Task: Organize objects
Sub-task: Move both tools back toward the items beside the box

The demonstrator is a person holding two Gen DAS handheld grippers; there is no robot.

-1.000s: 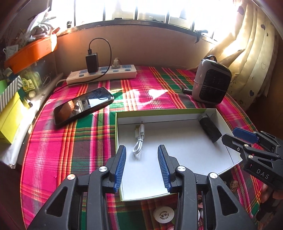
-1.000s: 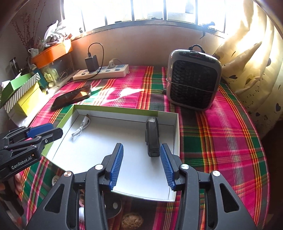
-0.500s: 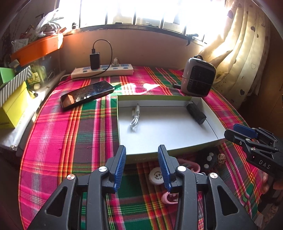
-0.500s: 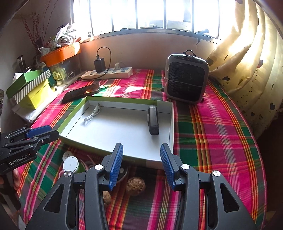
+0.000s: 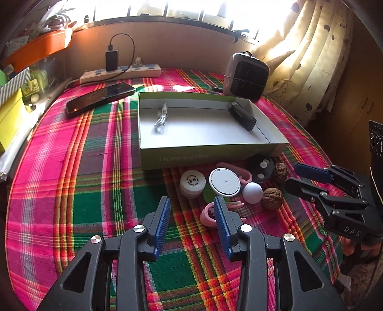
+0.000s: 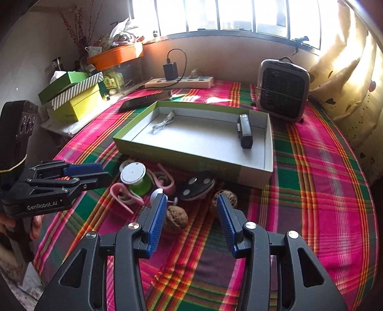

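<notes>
Box (image 5: 210, 153) on plaid worktop (image 5: 95, 181) holds only 2 items: white cable (image 5: 161, 118) at far left, black device (image 5: 241, 116) at far right. Task looks barely begun.

Left outside, clustered just beside box's near wall: white disc (image 5: 224, 182), round cap (image 5: 192, 183), white ball (image 5: 252, 192), 2 walnuts (image 5: 272, 195), pink clips (image 5: 210, 215), black oval piece (image 5: 260, 168).

Left hand-held gripper (image 5: 191, 213): jaws part-open, empty, above the cloth near pink clips. Right hand-held gripper (image 6: 190, 210): jaws part-open, empty, hovering over walnuts, touching nothing.

A lived-in home room. A plaid tablecloth (image 5: 71, 191) covers the table under a sunny window (image 6: 227, 14). Heart-print curtains (image 5: 311, 59) and a small heater (image 6: 282, 95) show it.
</notes>
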